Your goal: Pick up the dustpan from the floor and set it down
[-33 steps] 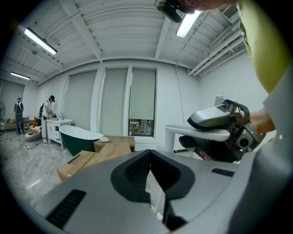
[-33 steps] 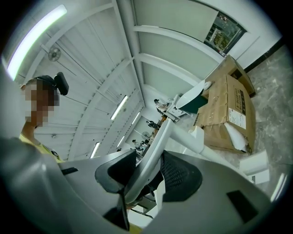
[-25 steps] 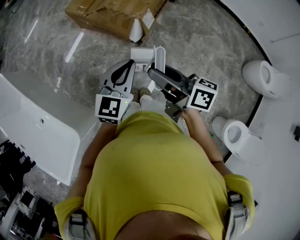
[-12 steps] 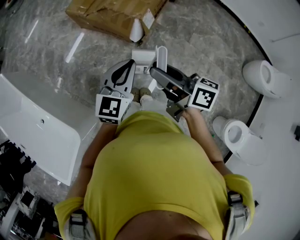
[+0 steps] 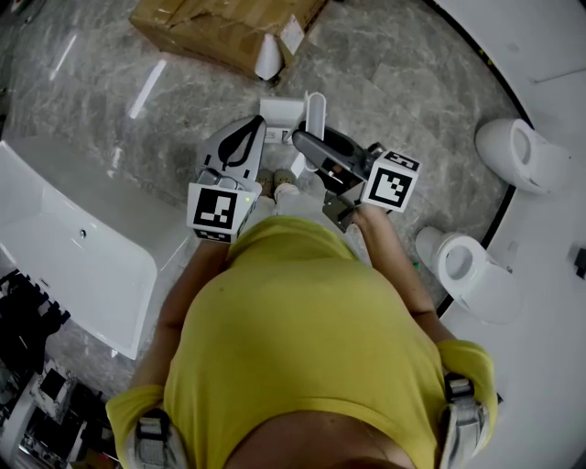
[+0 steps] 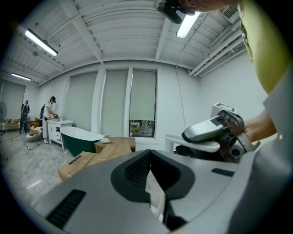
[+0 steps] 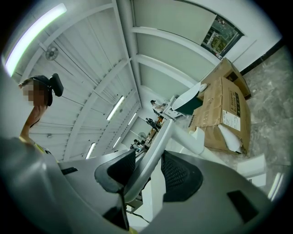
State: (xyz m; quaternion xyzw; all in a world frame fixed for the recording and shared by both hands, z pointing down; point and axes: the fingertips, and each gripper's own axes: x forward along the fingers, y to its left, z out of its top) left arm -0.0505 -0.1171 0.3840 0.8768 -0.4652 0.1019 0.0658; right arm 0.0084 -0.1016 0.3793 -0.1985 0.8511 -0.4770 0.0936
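Head view: the white dustpan (image 5: 313,110) is just ahead of the person (image 5: 302,339), near a cardboard box (image 5: 215,27); it may be touching the floor (image 5: 412,82). Left gripper view: the left gripper (image 6: 150,155) has its jaws pressed together, empty. Right gripper view: the right gripper (image 7: 145,157) clamps the dustpan's handle (a pale bar).

Dustpan (image 5: 314,108): only white handle shows, rest hidden behind right gripper (image 5: 309,145). Cardboard box (image 5: 220,27) cut by top edge. White tub (image 5: 73,243) cut at left edge. Distant people (image 6: 49,109) too small.
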